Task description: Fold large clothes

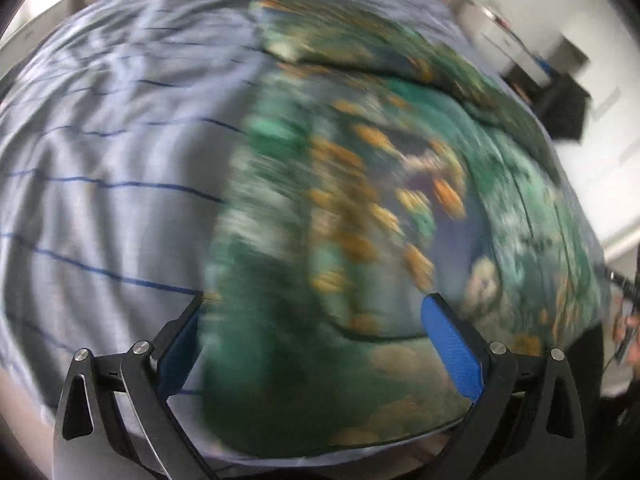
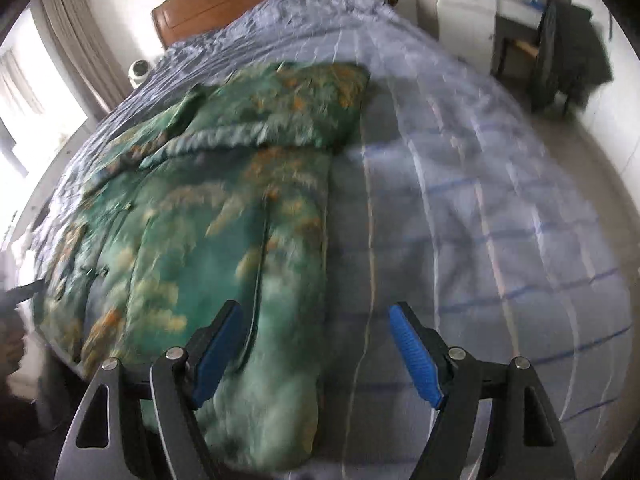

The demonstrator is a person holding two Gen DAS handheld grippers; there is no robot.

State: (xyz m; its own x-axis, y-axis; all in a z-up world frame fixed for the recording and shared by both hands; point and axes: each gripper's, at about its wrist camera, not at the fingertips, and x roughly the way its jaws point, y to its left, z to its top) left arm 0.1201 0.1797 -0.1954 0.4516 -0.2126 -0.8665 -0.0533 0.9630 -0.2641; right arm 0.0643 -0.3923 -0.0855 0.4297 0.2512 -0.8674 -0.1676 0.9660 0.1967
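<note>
Below both grippers, green floral garment [image 2: 224,240] lies lengthwise near-to-far on bed [image 2: 480,200]; left gripper [image 1: 316,344] directly over it, released; right gripper [image 2: 316,344] straddles its right edge, released.

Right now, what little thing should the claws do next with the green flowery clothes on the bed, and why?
Probably lower the right claw onto the near edge of the green flowery garment and pinch it. Both claws are open and hold nothing; the left claw also hangs above the cloth. The garment lies spread on the blue checked bedcover, with only its far end doubled over, so folding needs a grip first.
</note>
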